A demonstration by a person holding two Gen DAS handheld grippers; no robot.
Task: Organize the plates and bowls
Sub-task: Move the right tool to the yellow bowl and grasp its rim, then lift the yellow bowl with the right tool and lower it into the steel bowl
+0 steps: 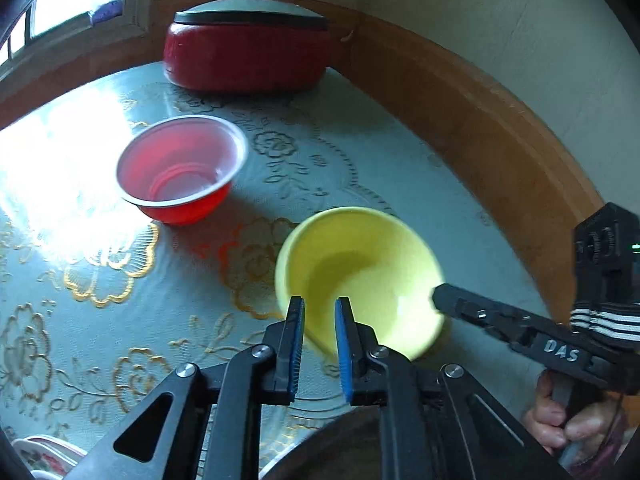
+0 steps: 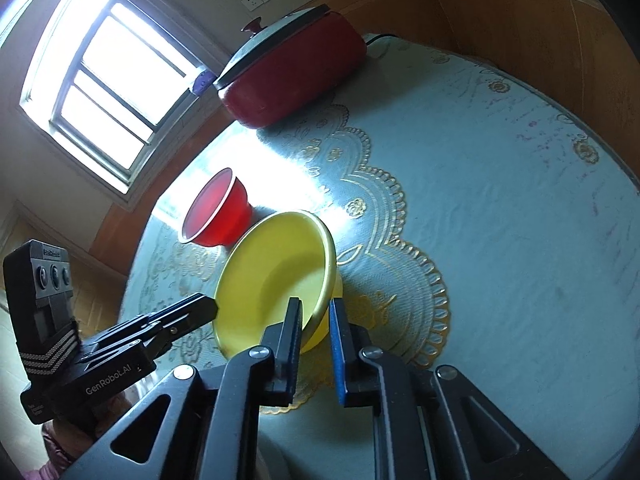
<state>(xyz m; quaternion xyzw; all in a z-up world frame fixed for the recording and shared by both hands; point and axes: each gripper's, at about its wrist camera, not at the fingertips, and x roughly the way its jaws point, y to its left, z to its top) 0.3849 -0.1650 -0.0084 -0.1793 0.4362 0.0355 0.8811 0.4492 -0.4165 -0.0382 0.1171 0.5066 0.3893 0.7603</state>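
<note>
A yellow bowl (image 1: 360, 276) (image 2: 276, 276) sits tilted on the blue flowered tablecloth (image 1: 100, 280). My left gripper (image 1: 320, 312) is shut on its near rim, which runs between the blue pads. Seen from the right wrist, the left gripper (image 2: 210, 308) meets the bowl's left edge. My right gripper (image 2: 316, 312) is shut on the opposite rim, with one finger inside the bowl and one outside. In the left wrist view the right gripper (image 1: 440, 298) touches the bowl's right edge. A translucent red bowl (image 1: 180, 168) (image 2: 216, 212) stands upright behind, apart from both grippers.
A big red pot with a grey lid (image 1: 248, 52) (image 2: 292, 76) stands at the table's far edge by the wooden wall panel (image 1: 500, 140). A patterned plate (image 1: 40, 456) peeks in at the near left. A hand (image 1: 568, 424) holds the right gripper's handle.
</note>
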